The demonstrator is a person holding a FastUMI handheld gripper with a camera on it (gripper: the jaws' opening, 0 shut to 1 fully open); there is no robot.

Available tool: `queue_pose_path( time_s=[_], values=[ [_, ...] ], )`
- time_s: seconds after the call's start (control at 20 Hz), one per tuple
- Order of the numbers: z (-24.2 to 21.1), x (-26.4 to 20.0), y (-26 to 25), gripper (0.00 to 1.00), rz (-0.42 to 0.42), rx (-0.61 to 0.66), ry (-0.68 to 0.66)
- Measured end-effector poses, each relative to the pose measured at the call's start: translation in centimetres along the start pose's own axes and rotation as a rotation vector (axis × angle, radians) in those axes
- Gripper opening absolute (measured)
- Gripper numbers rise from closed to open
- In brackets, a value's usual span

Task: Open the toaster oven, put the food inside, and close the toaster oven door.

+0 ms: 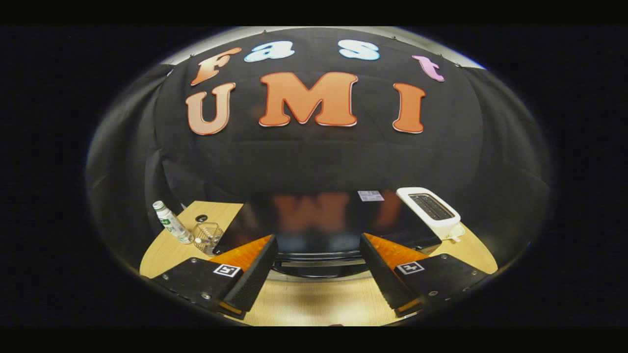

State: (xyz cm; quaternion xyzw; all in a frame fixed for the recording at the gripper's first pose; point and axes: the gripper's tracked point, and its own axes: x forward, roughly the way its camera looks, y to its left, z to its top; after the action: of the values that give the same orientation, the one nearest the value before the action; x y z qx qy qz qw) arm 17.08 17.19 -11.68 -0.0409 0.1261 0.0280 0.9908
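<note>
While the gripper (316, 262) hangs above the wooden table (314, 304), its two fingers (250, 274) stand wide apart and hold nothing, with bare tabletop showing between them. Just ahead of the fingers, toward 12 o'clock, sits the toaster oven (319, 220), seen from above and in front: its glossy black top mirrors the booth wall, and a metal handle (321, 256) runs across the front edge between the two fingertips. Whether the door is fully closed cannot be told from this angle. A small white sticker (370, 195) lies on the oven's top toward its far side. At about 1 o'clock from the fingers, just beside the oven's right end, stands a white slot toaster (431, 212). At about 10 o'clock, left of the oven, a plastic bottle (171, 223) with a white cap and green label leans on the table, and a clear glass cup (208, 236) stands just beside it, nearer the oven.
</note>
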Motion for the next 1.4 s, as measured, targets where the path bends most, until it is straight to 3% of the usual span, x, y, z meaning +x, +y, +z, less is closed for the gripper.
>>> queue_pose_path(
  time_s=[0.15, 0.3, 0.45, 0.8, 1.4],
  values=[
    [-2.6, 0.7, 0.0, 0.99, 0.001, -0.012, 0.061],
    [-0.4, 0.7, 0.4, 0.99, 0.021, 0.043, -0.019],
    [-1.1, 1.5, 0.0, 0.99, -0.003, 0.005, 0.016],
    [-3.2, -1.3, 1.1, 0.99, 0.02, -0.035, 0.014],
    [-12.5, -7.7, 0.7, 1.0, 0.017, -0.021, 0.137]
  ],
)
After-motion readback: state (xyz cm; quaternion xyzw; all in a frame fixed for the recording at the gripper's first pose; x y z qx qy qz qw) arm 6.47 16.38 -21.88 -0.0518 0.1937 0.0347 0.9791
